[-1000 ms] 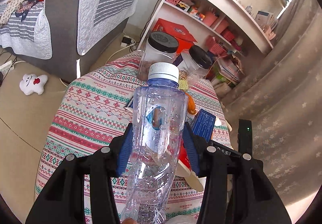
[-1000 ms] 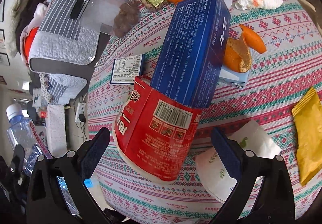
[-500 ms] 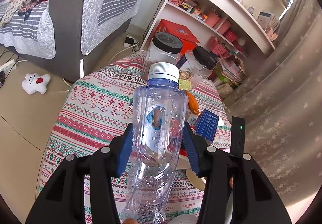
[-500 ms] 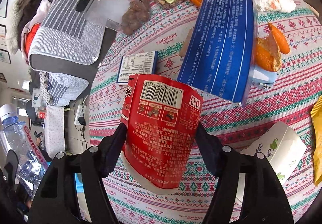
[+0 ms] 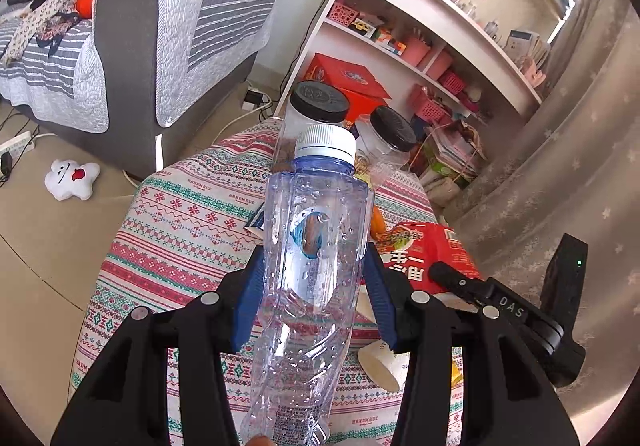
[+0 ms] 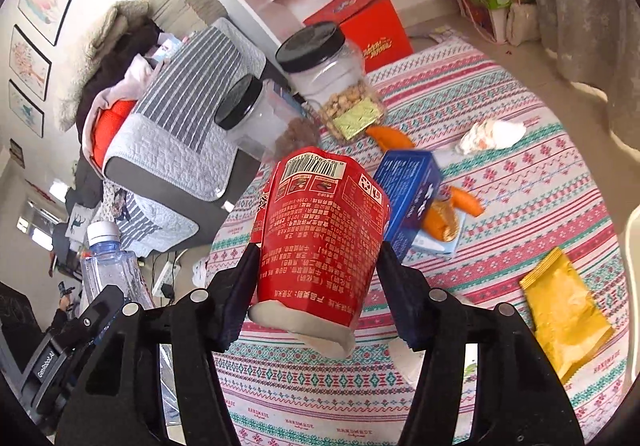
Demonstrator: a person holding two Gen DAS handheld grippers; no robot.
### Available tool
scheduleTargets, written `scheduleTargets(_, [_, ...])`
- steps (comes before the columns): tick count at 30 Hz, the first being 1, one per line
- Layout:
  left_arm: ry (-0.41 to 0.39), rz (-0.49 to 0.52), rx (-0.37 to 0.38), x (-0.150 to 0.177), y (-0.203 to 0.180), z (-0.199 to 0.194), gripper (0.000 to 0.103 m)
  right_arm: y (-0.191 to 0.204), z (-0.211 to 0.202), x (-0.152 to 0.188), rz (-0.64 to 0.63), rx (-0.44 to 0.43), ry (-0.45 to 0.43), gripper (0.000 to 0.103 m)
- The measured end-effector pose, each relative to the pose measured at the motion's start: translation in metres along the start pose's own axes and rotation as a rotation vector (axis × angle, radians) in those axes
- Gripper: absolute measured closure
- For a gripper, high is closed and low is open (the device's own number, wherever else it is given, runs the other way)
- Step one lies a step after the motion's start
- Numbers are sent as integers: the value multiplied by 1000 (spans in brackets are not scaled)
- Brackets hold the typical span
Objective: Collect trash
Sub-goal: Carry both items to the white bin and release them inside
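My left gripper (image 5: 314, 292) is shut on a clear plastic water bottle (image 5: 316, 258) with a white cap, held above the patterned tablecloth (image 5: 180, 230). My right gripper (image 6: 316, 286) is shut on a red paper noodle cup (image 6: 320, 238), lifted off the table and turned bottom-up. The cup also shows in the left wrist view (image 5: 424, 254), and the bottle in the right wrist view (image 6: 108, 270). On the cloth lie a blue box (image 6: 412, 193), orange peels (image 6: 464, 201), a crumpled tissue (image 6: 492, 133), a yellow packet (image 6: 564, 318) and a white paper cup (image 5: 380, 362).
Two clear jars with black lids (image 6: 332, 81) stand at the table's far side. A grey sofa (image 5: 132, 45) is to the left, a white shelf unit (image 5: 420, 29) and a red box (image 6: 368, 25) behind, a curtain (image 5: 560, 165) to the right.
My right gripper closed on the red cup, lifted it off the cloth and tipped it upward. The left gripper drew back slightly with the bottle.
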State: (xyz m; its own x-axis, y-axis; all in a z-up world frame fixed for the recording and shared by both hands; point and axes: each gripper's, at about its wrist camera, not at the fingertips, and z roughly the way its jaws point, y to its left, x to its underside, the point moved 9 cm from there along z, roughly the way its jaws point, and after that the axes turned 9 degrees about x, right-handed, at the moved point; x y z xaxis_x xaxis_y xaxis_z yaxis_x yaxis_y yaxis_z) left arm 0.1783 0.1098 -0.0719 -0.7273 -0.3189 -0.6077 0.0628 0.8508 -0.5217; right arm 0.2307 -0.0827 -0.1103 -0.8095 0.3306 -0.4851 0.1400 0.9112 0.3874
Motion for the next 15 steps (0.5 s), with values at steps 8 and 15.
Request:
scheduleTargets(8, [-40, 42, 71, -3, -43, 2, 55, -82, -98, -37, -25, 260, -311, 46])
scheduleTargets(15, [-13, 91, 112, 11, -85, 23, 55, -199, -159, -44, 31, 606, -430, 45])
